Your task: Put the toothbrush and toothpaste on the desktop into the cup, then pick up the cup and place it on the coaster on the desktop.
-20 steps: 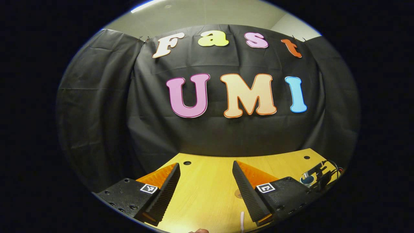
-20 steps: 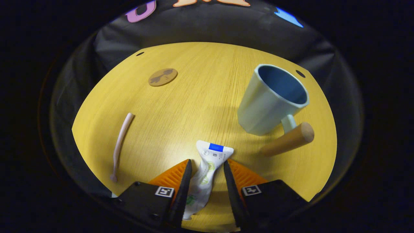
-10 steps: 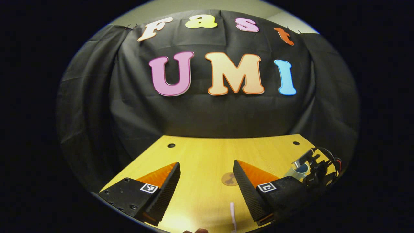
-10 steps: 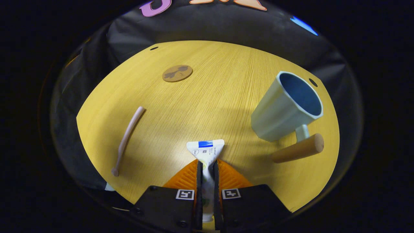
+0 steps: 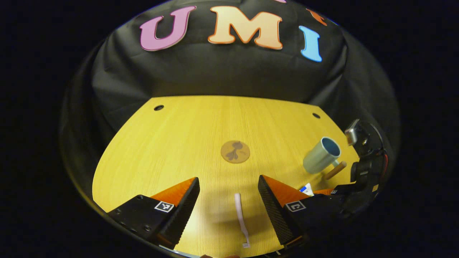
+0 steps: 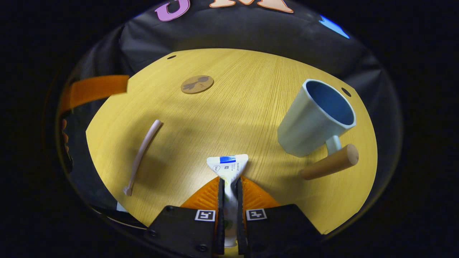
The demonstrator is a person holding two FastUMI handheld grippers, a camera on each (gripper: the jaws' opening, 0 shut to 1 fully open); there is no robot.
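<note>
Right gripper view puts the toothpaste (image 6: 228, 168) at six o'clock, pinched between both fingers of the right gripper (image 6: 228, 211), which are closed tight on the tube's body. Its flat crimped end sticks out ahead of the fingertips toward twelve o'clock, so the long axis runs along the fingers; the cap end is hidden back between them. Whether the tube has left the desktop (image 6: 236, 107) cannot be told.

At nine o'clock lies the toothbrush (image 6: 142, 157), flat on the wood, its long axis running from about one o'clock down to seven, slightly bowed, with the small bulged end nearest the camera. In the left gripper view the toothbrush (image 5: 240, 217) sits at six o'clock, framed by the spread fingers of the left gripper (image 5: 228, 206), which holds nothing and touches nothing.

At three o'clock in the right gripper view stands the cup (image 6: 315, 118), mouth open and nothing inside, its wooden handle pointing toward four o'clock. The coaster (image 6: 197, 84) rests bare at eleven o'clock, well apart from the cup.

By my reading the task is barely begun: one item is gripped, none is in the cup, and the cup is not yet on the coaster. Left to do: drop in the tube, take and drop in the brush, then carry the cup across.
</note>
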